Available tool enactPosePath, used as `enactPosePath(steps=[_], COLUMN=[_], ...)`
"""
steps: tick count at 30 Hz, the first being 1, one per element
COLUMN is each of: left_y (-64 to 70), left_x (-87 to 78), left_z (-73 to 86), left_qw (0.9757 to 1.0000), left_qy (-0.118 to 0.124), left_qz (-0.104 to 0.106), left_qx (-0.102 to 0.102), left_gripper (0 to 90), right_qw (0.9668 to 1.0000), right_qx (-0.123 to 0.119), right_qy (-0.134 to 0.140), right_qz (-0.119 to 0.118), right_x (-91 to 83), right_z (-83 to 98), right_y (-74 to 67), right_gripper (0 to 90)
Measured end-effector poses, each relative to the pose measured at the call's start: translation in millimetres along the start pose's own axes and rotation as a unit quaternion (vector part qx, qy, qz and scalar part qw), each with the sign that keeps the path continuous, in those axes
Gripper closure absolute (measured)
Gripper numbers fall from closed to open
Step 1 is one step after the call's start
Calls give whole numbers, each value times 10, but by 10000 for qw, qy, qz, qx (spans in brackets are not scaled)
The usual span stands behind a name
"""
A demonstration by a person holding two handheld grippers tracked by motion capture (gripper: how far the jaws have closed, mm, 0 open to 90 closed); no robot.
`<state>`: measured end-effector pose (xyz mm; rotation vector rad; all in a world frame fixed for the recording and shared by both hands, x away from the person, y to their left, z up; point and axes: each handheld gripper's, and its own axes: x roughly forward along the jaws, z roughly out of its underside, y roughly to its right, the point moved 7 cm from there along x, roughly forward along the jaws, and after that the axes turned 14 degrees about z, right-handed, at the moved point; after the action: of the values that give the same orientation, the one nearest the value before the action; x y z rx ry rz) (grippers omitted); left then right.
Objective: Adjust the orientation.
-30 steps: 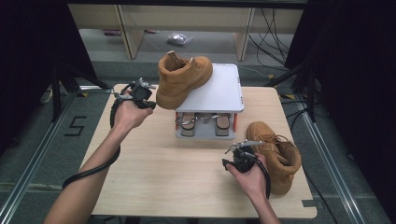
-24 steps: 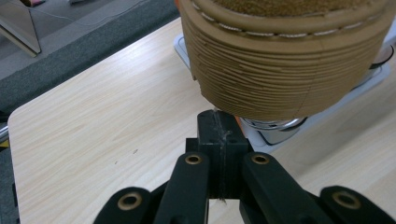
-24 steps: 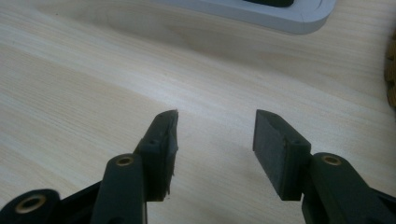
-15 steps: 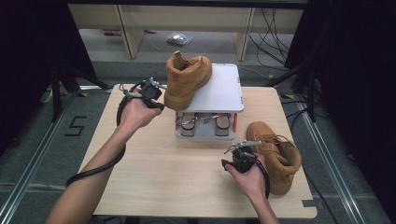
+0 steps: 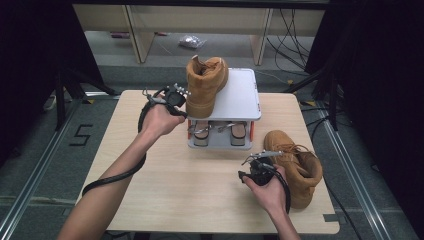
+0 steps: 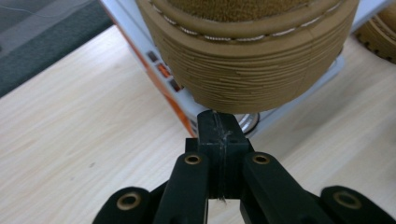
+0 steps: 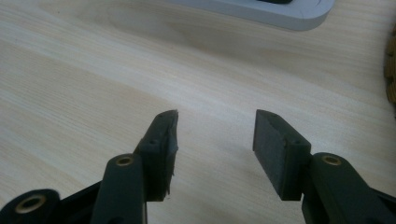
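My left gripper (image 5: pixel 184 96) has its jaws pressed together, tips against the heel of the boot (image 5: pixel 204 85) standing on the rack (image 5: pixel 240 97). My right gripper (image 5: pixel 257 162) hangs wide open, empty, over the table (image 5: pixel 150 175).

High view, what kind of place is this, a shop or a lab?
Probably a lab or recording setup: a bare wooden table on grey floor, loose cables behind it, dark curtains at the sides, and boots staged on a small white rack.
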<state>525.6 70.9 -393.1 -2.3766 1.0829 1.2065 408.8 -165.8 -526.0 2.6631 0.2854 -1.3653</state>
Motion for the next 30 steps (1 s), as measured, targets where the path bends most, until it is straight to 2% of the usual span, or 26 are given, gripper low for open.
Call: enactPosePath(steps=[1,2,5,7,8,9,10,11,13,14,15,16,17,18,19,20,23,26,27,28,30], left_y=[13,10,-3,-6,-10,-15,-24,-34,-72,-78,-84,-113,-129,-137,-151,-160,-145,-144,-147,-146,-152], left_x=[18,11,5,6,2,-18,-42,-77,-182,-214,-238,-257,-271,-276,-285,-288,-289,-275,-274,-272,-263], left_z=[-1,-4,-1,14,15,22,13,7,16,29,50,60,88,107,137,148,169,181,194,204,227], left_qw=[10000,10000,10000,10000,10000,10000,9999,9997,9992,9991,9991,9988,9986,9984,9985,9983,9982,9981,9981,9980,9973], left_qy=[9,-7,40,13,32,25,144,240,317,359,380,437,448,484,489,515,567,589,584,610,725], left_qz=[13,-11,-18,18,13,-7,-14,-63,-225,-213,-165,-188,-222,-248,-200,-229,-160,-131,-133,-127,-115], left_qx=[-4,46,-3,-5,8,11,17,4,68,60,40,146,151,124,115,129,112,115,124,99,88], left_gripper=[897,892,886,884,877,865,858,849,838,836,833,832,833,835,835,836,839,833,829,825,812], right_qw=[10000,9999,10000,9998,9997,10000,9999,10000,9999,9998,9999,9999,9999,9998,10000,9999,9999,9999,9998,9999,9999], right_qx=[43,-110,-31,-151,-201,-76,-114,-44,-117,-152,-110,-107,-74,-162,-52,-125,-138,-132,-158,-85,-118], right_qy=[-34,64,24,66,119,18,48,11,90,65,49,63,50,111,41,100,75,64,104,84,90], right_qz=[0,4,4,110,90,51,-10,-43,25,92,40,39,60,73,43,10,-31,77,44,-7,-7], right_x=[-5,11,-7,3,5,-12,-21,-35,-25,-23,-32,-36,-39,-33,-42,-43,-40,-45,-43,-65,-79], right_z=[4,-3,-1,2,-5,3,-3,0,-7,-3,-11,-18,-21,-32,-26,-37,-43,-47,-53,-55,-61], right_y=[-7,14,7,41,44,16,9,-3,18,36,22,22,24,37,12,7,-15,-13,-13,-28,-21], right_gripper=[504,504,504,504,504,503,504,504,504,504,504,504,504,505,505,505,505,505,505,506,507])
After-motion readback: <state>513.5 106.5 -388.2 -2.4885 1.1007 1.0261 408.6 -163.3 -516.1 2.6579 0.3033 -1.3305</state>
